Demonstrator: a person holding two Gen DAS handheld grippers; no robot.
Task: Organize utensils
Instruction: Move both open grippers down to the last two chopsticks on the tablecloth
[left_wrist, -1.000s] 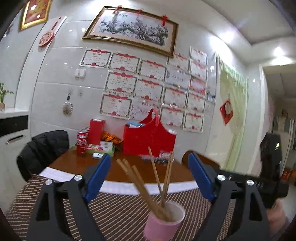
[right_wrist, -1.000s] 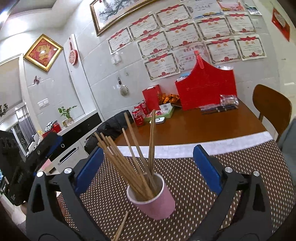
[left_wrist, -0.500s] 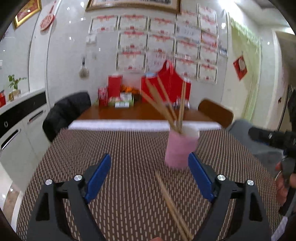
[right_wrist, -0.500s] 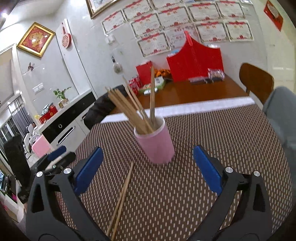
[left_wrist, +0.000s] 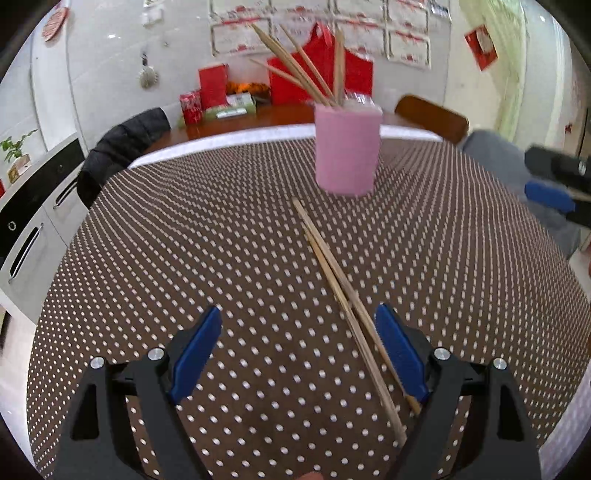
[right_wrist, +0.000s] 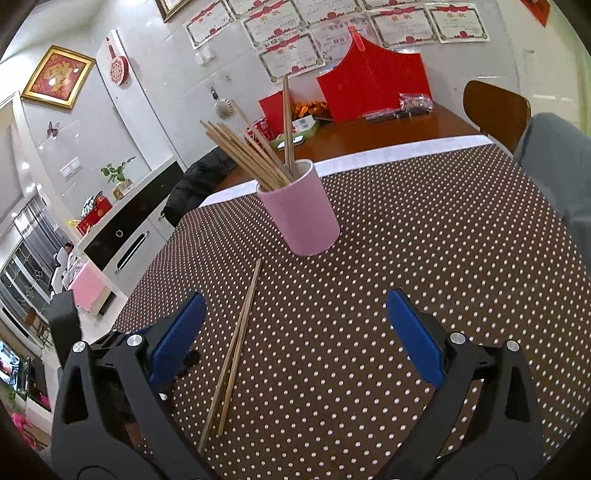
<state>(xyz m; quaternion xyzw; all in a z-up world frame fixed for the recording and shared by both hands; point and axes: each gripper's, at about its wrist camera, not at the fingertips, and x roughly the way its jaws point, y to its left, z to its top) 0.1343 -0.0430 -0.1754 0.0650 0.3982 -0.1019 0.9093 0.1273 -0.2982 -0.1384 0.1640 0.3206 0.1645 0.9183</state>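
With both tongs spread wide and holding nothing, still far from finished: two loose chopsticks (left_wrist: 340, 284) lying flat on the dotted desk (left_wrist: 184, 258), crossing near their middle, running from just short of the pink cup (left_wrist: 347, 147) back toward the left tongs (left_wrist: 299, 354) and passing just inside its right-hand pad. Seen from the right tongs (right_wrist: 295, 339), same pair (right_wrist: 236, 343) lying ahead and to the left, close to the left-hand pad.

Likely trouble: closing on only one stick where the pair crosses, or pinching both askew and flicking one off the desk. Thin round sticks flat on cloth, probably prone to rolling or slipping out of smooth pads. Also a risk of knocking the cup (right_wrist: 303, 210) over, already crowded with leaning chopsticks (right_wrist: 251, 151), when feeding more in.

Shown only by the left wrist view: one blue pad of the other tongs far off to the right. Shown only by the right wrist view: the cup's open rim and the room left inside.
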